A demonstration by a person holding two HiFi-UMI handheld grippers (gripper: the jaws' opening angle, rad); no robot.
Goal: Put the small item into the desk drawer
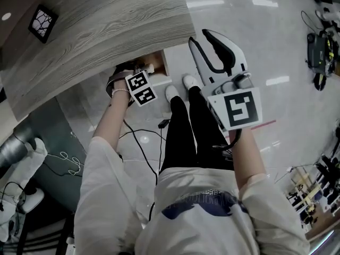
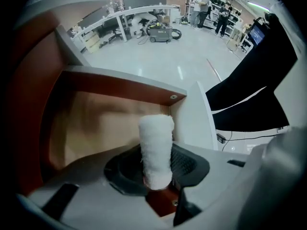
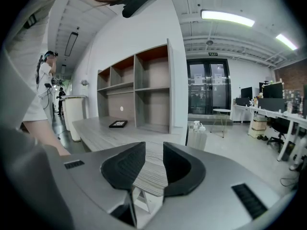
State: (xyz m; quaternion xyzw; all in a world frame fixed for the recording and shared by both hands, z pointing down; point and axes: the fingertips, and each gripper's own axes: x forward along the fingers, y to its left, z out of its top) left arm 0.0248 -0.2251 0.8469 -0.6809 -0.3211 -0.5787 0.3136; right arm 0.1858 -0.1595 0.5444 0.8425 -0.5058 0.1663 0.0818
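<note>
1. Your left hand-held gripper (image 2: 156,171) is clamped on the white fluffy roll (image 2: 156,145). The pads pinch its near end, and the rest stands out past the jaws.
2. The roll's long axis runs along the jaws. With this hand-held gripper pointing down, the free end aims into the open desk drawer (image 2: 91,123).
3. The drawer's pale bottom lies straight ahead of the roll, and the reddish-brown drawer wall (image 2: 120,84) lies beyond it. The free end looks clear of both, though you cannot tell how close it hangs.
4. Your right hand-held gripper (image 3: 152,164) has its jaws apart with nothing between them. It is raised beside the counter (image 1: 106,31), well apart from the drawer, so your left hand is the nearer one.
5. The remaining step looks like a short drop and a release. The roll should then topple onto its side, so keep it away from the walls.
</note>
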